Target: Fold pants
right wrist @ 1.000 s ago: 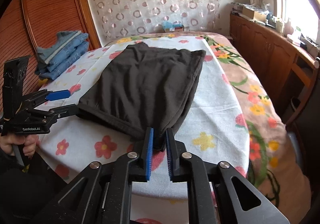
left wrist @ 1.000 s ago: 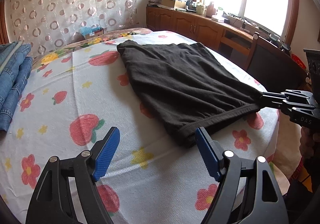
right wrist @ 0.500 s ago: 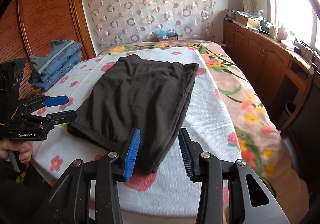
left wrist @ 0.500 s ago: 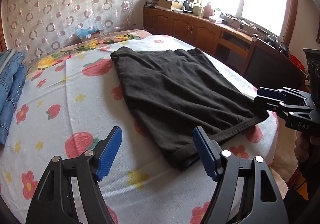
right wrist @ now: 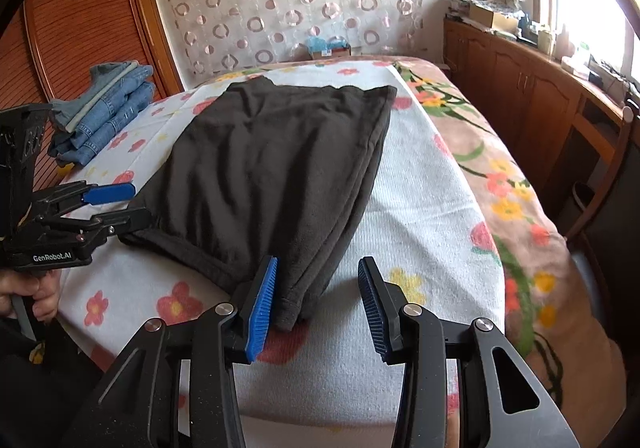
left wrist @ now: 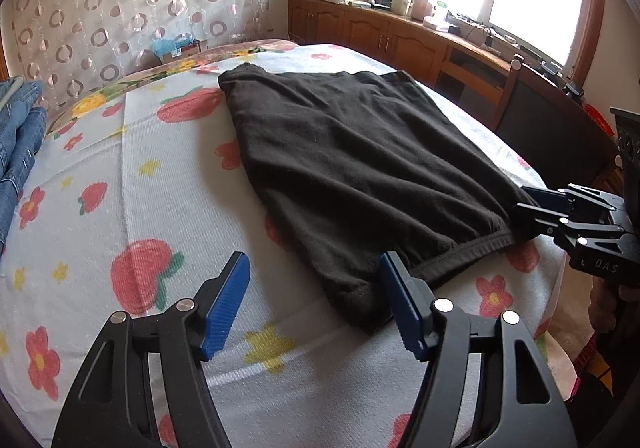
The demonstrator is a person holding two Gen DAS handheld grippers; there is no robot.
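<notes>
On bedspread (left wrist: 168, 207): one black pants (left wrist: 352, 167), two grippers.

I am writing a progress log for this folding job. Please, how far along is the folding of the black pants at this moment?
Done: the black pants lie flat, folded lengthwise on the flowered sheet. In hand: nothing is gripped; the left claw and right claw are both open at the near corners of the hem. Left: grip these corners and fold the pants across. Folded jeans sit aside.

The folded black fabric pants (right wrist: 276, 175) lie on the flower-printed bedspread (right wrist: 420, 232). Left of the pants sits a stack of blue denim jeans (right wrist: 104, 107); behind them, apparently against the curtain, a small box (right wrist: 328, 47).
</notes>
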